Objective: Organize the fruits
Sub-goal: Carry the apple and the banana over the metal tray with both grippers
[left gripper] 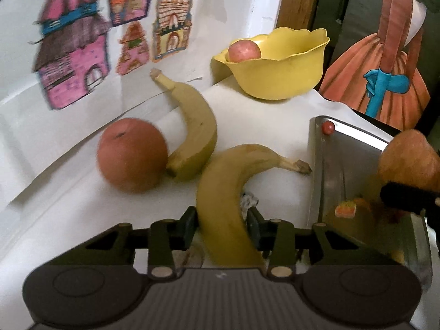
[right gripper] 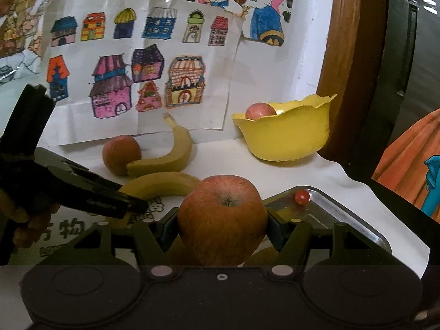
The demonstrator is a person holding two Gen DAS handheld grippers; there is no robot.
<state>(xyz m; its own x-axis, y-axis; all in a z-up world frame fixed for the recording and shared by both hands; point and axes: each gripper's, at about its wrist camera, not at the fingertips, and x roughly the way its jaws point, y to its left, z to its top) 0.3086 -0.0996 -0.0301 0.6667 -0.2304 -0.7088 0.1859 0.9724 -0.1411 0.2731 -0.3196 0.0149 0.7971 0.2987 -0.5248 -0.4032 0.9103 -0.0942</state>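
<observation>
Round apple (right gripper: 222,217), curved banana (left gripper: 222,206), both gripped.

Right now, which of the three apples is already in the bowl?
The small pinkish apple in the yellow bowl; another lies beside a banana, the third is in the right tool.

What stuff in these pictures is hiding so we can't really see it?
- Apple in the yellow bowl: both views show only its top; the rim hides the rest.
- Metal tray: in the right wrist view, the held apple and right gripper cover most of it.
- Near banana: in the left wrist view, its lower end disappears behind the left gripper.
</observation>
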